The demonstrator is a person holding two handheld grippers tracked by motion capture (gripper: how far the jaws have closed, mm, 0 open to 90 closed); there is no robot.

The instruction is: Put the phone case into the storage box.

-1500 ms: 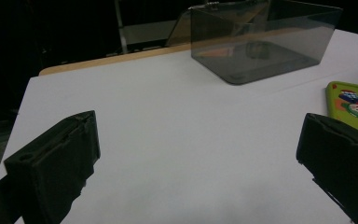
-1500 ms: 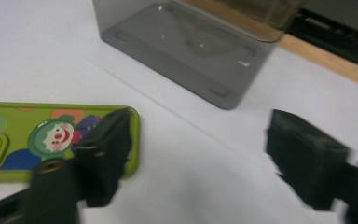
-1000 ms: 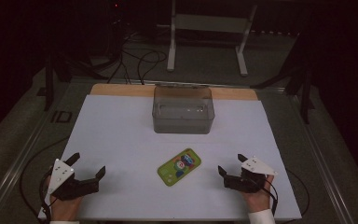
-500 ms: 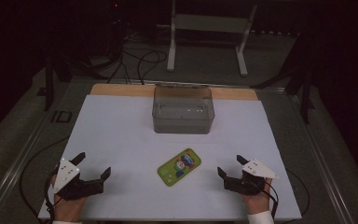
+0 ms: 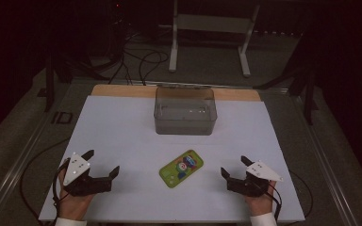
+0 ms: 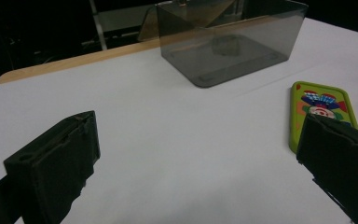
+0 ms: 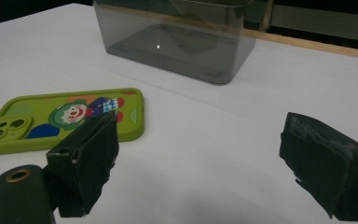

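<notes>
A green phone with a clown picture lies face down on the white sheet, near the front middle. It also appears at the right in the left gripper view and at the left in the right gripper view. A clear grey plastic box stands behind it, with nothing visible inside. My left gripper rests open at the front left, apart from the phone. At the front right my right gripper is open too, nothing between its jaws.
The white sheet covers the table; a strip of wooden edge shows at the back. Beyond the table stand a metal frame and loose cables on the floor.
My left gripper has shifted slightly to the right, toward the phone. The right gripper, phone and box have stayed where they were.
</notes>
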